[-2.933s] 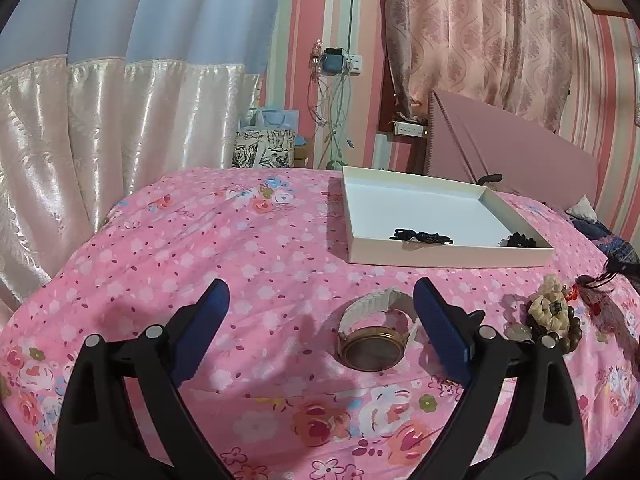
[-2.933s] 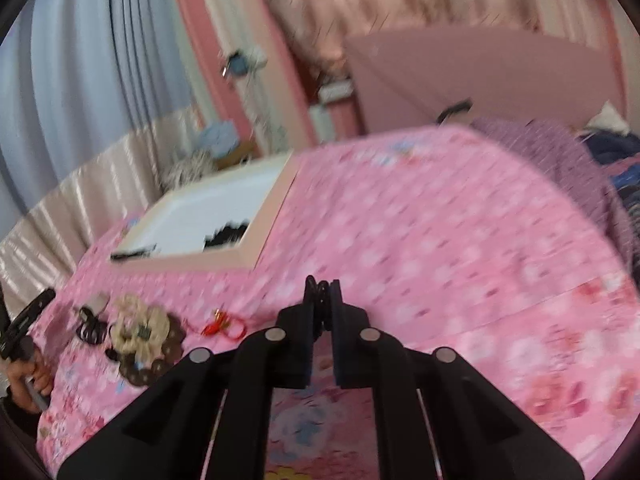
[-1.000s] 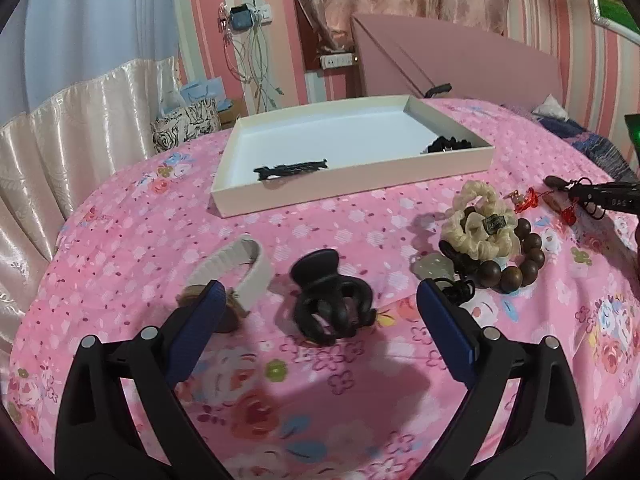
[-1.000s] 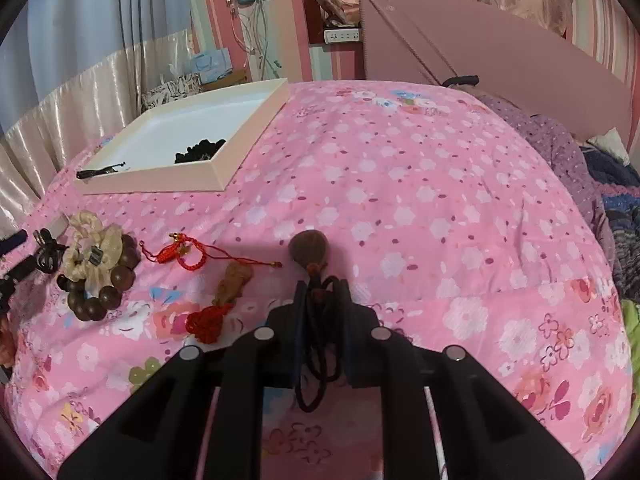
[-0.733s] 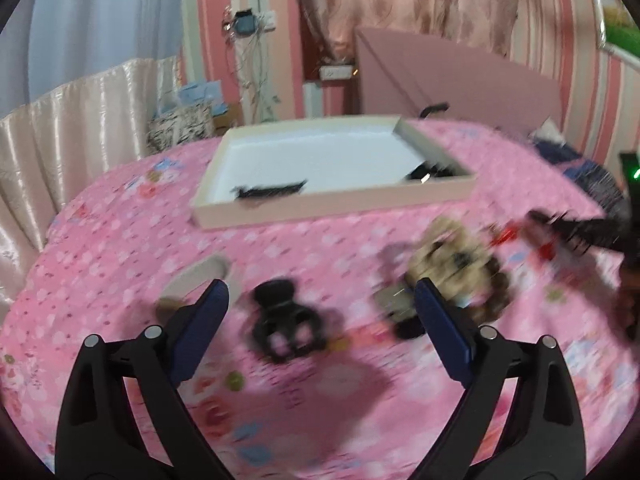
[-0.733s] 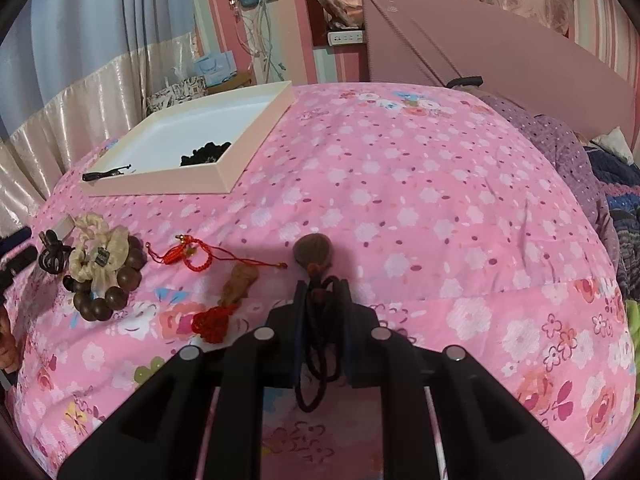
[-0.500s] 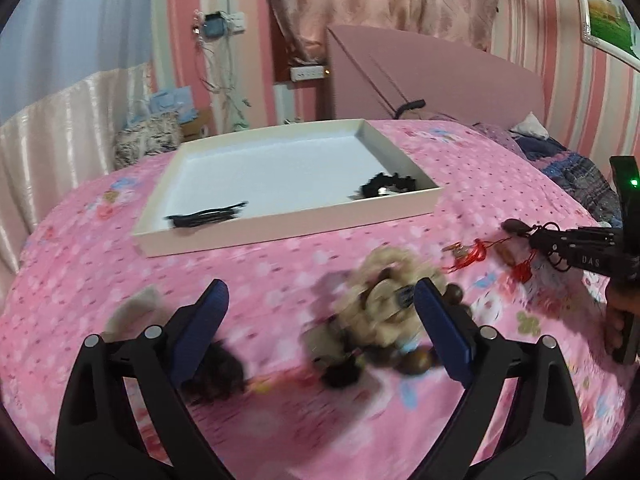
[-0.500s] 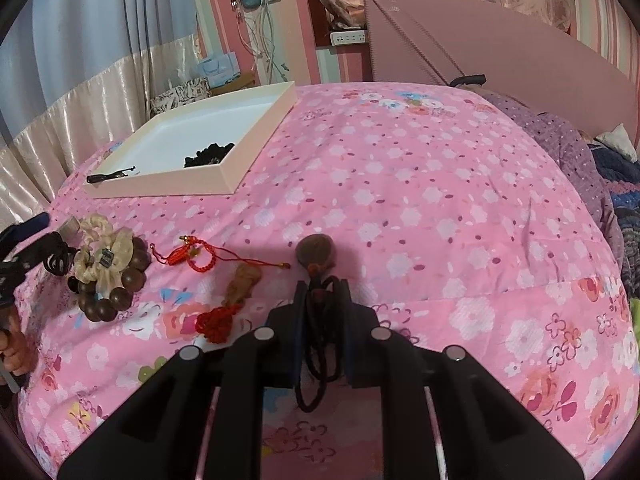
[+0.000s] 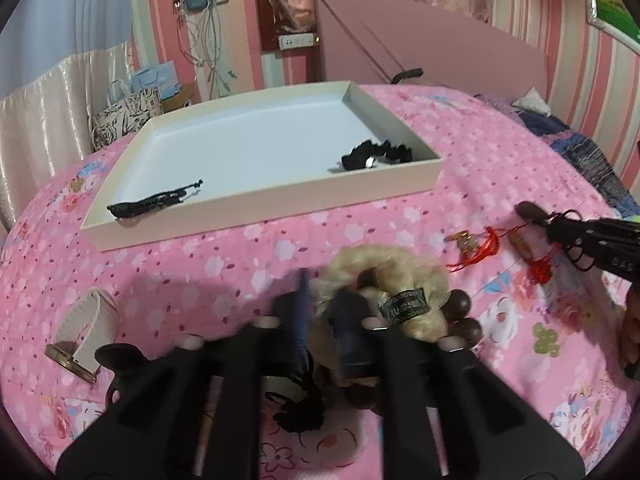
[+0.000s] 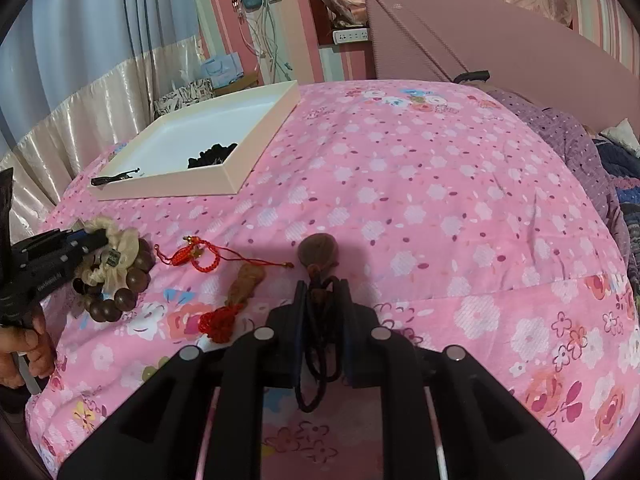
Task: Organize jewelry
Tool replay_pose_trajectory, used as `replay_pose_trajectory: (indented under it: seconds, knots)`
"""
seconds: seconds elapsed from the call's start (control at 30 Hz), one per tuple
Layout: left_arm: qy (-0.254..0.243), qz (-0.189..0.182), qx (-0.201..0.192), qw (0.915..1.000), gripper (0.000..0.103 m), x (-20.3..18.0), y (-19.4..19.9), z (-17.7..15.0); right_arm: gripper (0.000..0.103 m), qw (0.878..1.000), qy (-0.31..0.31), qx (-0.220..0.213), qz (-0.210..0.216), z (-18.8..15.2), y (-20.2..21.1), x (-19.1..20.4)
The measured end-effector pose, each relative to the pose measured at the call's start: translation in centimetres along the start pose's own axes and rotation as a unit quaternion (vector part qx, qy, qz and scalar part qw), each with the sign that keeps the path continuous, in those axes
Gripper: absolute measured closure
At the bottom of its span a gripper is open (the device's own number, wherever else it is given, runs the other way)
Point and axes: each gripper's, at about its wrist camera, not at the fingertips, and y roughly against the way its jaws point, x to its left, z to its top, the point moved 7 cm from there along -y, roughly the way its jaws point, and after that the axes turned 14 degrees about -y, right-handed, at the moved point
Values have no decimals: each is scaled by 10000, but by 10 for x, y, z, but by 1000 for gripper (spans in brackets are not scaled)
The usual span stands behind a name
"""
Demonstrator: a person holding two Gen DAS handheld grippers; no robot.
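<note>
Left gripper [image 9: 326, 320] has its blurred fingers drawn in close on the near edge of the cream scrunchie [image 9: 384, 276], though whether they truly pinch it I cannot tell; the scrunchie lies on the pink floral bedspread [image 9: 224, 264] ringed by a dark wooden bead bracelet [image 10: 128, 280]; a black hair tie [image 9: 298, 408] sits just under the fingers, and a watch with a pale strap [image 9: 86, 328] lies off to the left; right gripper [image 10: 322, 292] is clamped together on the dark cord of a brown bead pendant [image 10: 318, 254], whose bead rests on the bedspread just ahead of the fingertips; beside it lie a carved tan charm with a red tassel [image 10: 240, 296] and a red knotted cord [image 10: 196, 258]; farther back stands the shallow white tray [image 9: 256, 216], holding a black beaded strand [image 9: 152, 204] near its front left and a black scrunchie [image 9: 376, 156] in its right corner; beyond the bed are pink striped walls [image 9: 580, 60], a pink headboard [image 10: 480, 36], satin curtains [image 10: 80, 108] and a socket with trailing cables [image 9: 200, 20].
</note>
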Motion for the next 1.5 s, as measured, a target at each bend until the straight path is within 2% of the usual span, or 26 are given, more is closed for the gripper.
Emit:
replay_pose_trajectory:
  seconds: [0.27,0.4,0.63,0.83,1.0,1.1,1.23,1.33,1.43,1.5]
  knots:
    - [27,125,-624,9980,100,25,49,22,89,9981,-140,-506,316,8,23,0]
    - [71,261,-869,9959,100,55,73,36,89,9964,-151,-709,438,21,37,11]
    - [454,593,-1080,9913,100,127,86,54,89,9893,220,-1278,665,68,65,81]
    - [930,808,-1243,9846,100,185,80,59,89,9827,292,-1534,996,102,51,144]
    - [1077,756,-1183,9842,100,203,54,55,89,9821,374,-1295,1315,109,11,194]
    - [1152,723,-977,9859,100,203,29,42,89,9841,578,-1078,1284,97,-20,214]
    - [1090,798,-692,9884,100,205,5,29,89,9882,697,-775,1125,78,-52,214]
    - [1116,669,-459,9904,100,204,-12,24,89,9901,710,-662,1017,74,-62,209]
    - [994,690,-167,9925,100,199,-23,17,89,9921,664,-433,976,67,-76,204]
    - [1018,719,-123,9921,100,199,-25,15,89,9934,653,-286,895,63,-87,200]
